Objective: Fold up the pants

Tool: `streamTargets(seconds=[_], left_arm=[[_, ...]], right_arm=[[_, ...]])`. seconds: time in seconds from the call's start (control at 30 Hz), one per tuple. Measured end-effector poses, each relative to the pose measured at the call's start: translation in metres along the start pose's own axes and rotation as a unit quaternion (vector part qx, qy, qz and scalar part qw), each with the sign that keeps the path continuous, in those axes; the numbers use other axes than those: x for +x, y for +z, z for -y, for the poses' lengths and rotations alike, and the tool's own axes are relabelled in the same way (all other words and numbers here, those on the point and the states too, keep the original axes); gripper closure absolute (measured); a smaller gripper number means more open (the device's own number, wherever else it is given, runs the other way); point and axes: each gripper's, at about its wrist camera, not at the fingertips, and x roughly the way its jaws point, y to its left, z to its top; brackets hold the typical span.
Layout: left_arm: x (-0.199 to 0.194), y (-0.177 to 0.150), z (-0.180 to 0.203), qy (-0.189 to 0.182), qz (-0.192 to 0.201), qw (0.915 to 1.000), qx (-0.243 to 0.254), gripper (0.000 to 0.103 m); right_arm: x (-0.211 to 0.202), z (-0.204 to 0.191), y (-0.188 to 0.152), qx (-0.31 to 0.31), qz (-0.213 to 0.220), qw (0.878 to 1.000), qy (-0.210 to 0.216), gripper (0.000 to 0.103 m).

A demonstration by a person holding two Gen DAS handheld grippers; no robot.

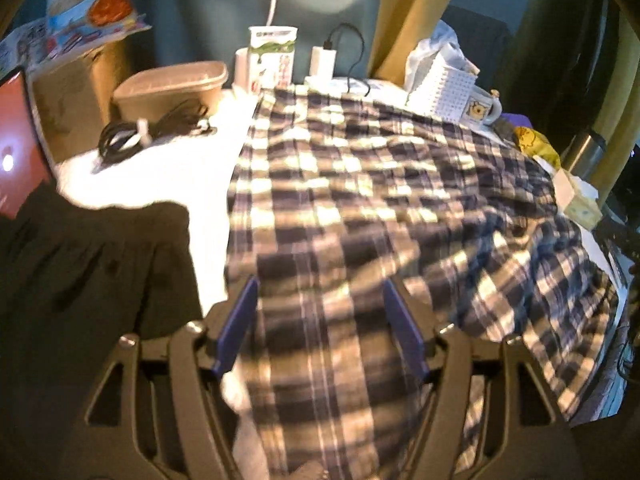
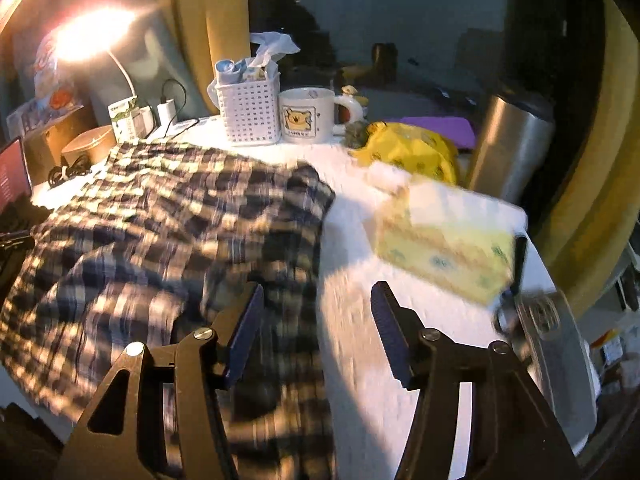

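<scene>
The plaid pants (image 1: pixel 360 200), dark blue and cream, lie spread and rumpled across the white table (image 1: pixel 168 176). My left gripper (image 1: pixel 320 320) is open, its blue pads wide apart just above the near part of the cloth. In the right wrist view the pants (image 2: pixel 180 232) fill the left half of the table (image 2: pixel 360 320). My right gripper (image 2: pixel 316 332) is open over the cloth's right edge, its left pad above the cloth and its right pad above bare table. Neither gripper holds anything.
A dark garment (image 1: pixel 88 264) lies at the left. A brown tub (image 1: pixel 172 88), cables (image 1: pixel 132 136), a carton (image 1: pixel 272 56) and a charger (image 1: pixel 322 60) stand at the back. A white basket (image 2: pixel 248 112), mug (image 2: pixel 308 114), yellow bag (image 2: pixel 412 152), tissue box (image 2: pixel 444 240) and steel flask (image 2: pixel 508 144) crowd the right.
</scene>
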Motion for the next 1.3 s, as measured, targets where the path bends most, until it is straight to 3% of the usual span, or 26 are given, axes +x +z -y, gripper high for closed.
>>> streamTargets(seconds=[0.4, 0.6, 0.63, 0.7, 0.8, 0.87, 1.03, 1.2, 1.23, 1.3], left_arm=[[0.059, 0.050, -0.015, 0.007, -0.033, 0.9994, -0.003, 0.037], [0.082, 0.061, -0.022, 0.012, -0.049, 0.9987, -0.008, 0.037], [0.087, 0.061, -0.024, 0.014, -0.055, 0.9983, -0.010, 0.037], [0.089, 0.060, -0.023, 0.020, -0.051, 0.9985, -0.004, 0.037], [0.091, 0.060, -0.019, 0.033, -0.055, 0.9979, 0.009, 0.037], [0.091, 0.060, -0.016, 0.040, -0.058, 0.9973, 0.017, 0.037], [0.093, 0.060, -0.013, 0.049, -0.060, 0.9966, 0.029, 0.037], [0.091, 0.062, -0.018, 0.044, -0.061, 0.9970, 0.016, 0.037], [0.088, 0.062, -0.020, 0.047, -0.059, 0.9971, 0.011, 0.037], [0.074, 0.061, -0.027, 0.040, -0.042, 0.9983, -0.001, 0.037]], right_arm=[[0.100, -0.001, 0.094, -0.026, -0.023, 0.999, 0.025, 0.044], [0.162, 0.006, 0.109, -0.006, -0.091, 0.995, 0.033, 0.045], [0.169, 0.002, 0.107, -0.014, -0.102, 0.994, 0.039, 0.049], [0.181, -0.013, 0.097, -0.053, -0.126, 0.989, 0.051, 0.071], [0.178, -0.026, 0.096, -0.088, -0.105, 0.990, 0.036, 0.090], [0.176, -0.024, 0.103, -0.092, -0.081, 0.993, 0.002, 0.099], [0.189, -0.011, 0.123, -0.091, -0.056, 0.992, -0.063, 0.099], [0.201, -0.014, 0.126, -0.090, -0.061, 0.990, -0.092, 0.095], [0.198, -0.015, 0.126, -0.089, -0.058, 0.990, -0.094, 0.090], [0.182, -0.015, 0.123, -0.082, -0.044, 0.992, -0.088, 0.053]])
